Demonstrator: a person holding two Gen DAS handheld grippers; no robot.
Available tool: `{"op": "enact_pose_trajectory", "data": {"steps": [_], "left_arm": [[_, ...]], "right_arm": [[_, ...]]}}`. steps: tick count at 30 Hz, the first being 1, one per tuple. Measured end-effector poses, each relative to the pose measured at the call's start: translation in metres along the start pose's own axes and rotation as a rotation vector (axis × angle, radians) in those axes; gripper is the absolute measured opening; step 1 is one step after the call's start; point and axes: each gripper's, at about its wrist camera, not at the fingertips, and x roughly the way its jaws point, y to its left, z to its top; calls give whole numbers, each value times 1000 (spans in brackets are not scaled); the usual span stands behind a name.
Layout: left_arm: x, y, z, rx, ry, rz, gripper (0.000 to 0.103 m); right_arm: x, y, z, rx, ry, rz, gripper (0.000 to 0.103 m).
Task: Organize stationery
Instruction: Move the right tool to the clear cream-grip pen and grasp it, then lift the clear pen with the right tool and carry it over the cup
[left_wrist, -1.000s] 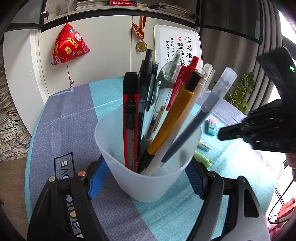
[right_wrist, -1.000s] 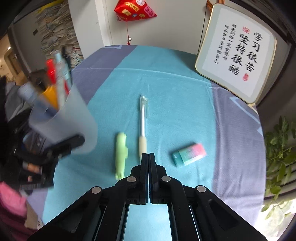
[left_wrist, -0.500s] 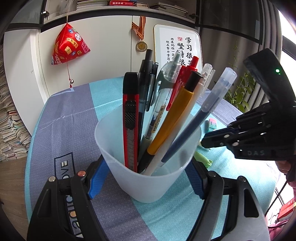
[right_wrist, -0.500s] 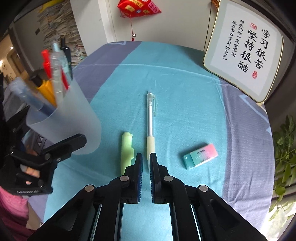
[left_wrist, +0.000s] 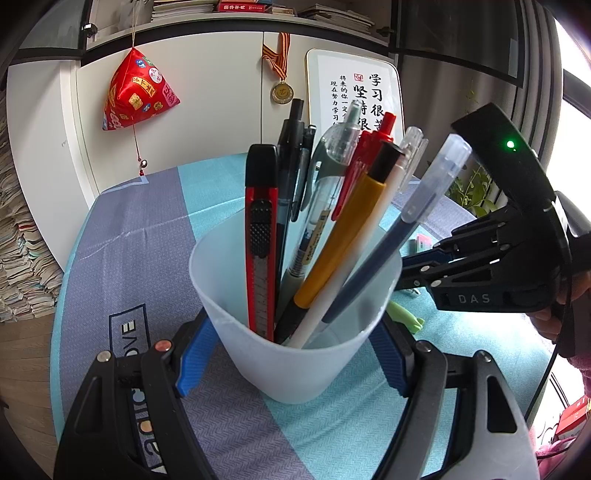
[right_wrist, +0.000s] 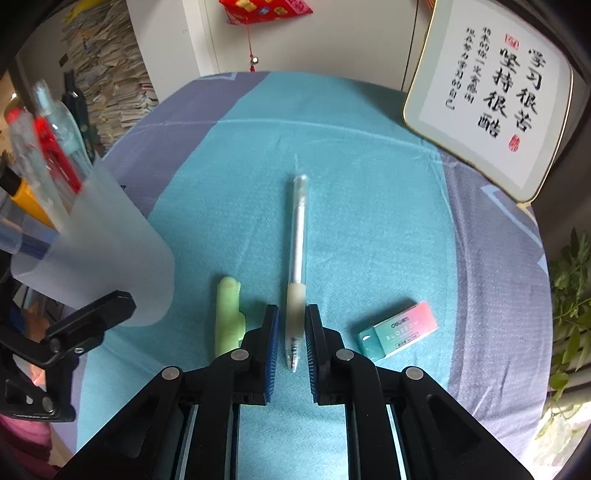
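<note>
The clear plastic pen with a pale rubber grip (right_wrist: 297, 258) lies on the tabletop (right_wrist: 369, 184) at lower centre, its grip between the right gripper (right_wrist: 290, 332)'s opening jaws, untouched. The left gripper (left_wrist: 291, 354)'s jaws clamp the frosted white plastic cup (left_wrist: 295, 362).

Upper left of left wrist view: red pyramid-shaped fabric ornament (left_wrist: 138, 92) hangs on a cord against white cabinet doors (left_wrist: 207, 107). Medal on striped ribbon (left_wrist: 281, 92) hangs upper centre. Framed calligraphy board (right_wrist: 487, 107) leans upper right of right wrist view. Stacked papers (right_wrist: 107, 74) upper left; leafy plant (right_wrist: 569, 295) at right edge.
</note>
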Motion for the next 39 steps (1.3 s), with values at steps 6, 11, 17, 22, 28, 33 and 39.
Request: {"op": "enact_pose_trajectory", "data": {"steps": [6,11,17,22,28,33,39], "left_arm": [[0,0,0,-1,0,-1,76],[0,0,0,0,0,0,76],[0,0,-1,-2,2,-1,76],[-1,-1,-2,0,-1,1,76],[-1,-1,-1,-1,1,0,76],[-1,-1,-1,-1,0,0,76],[-1,-1,-1,-1,0,0,76]], "right_arm": [[-6,3,-4,-11,-2,-26,11],[-38,1,-28,-58,20,-46,11],[-73,3,-80,-152,60,-172,11],[-84,14,-108,-245,95,-228,11],[-83,1,-93,-149,49,-124,11],[-72,-18,-72,5,32,-45,15],[-51,-14,-61,-7,50,-61,21]]}}
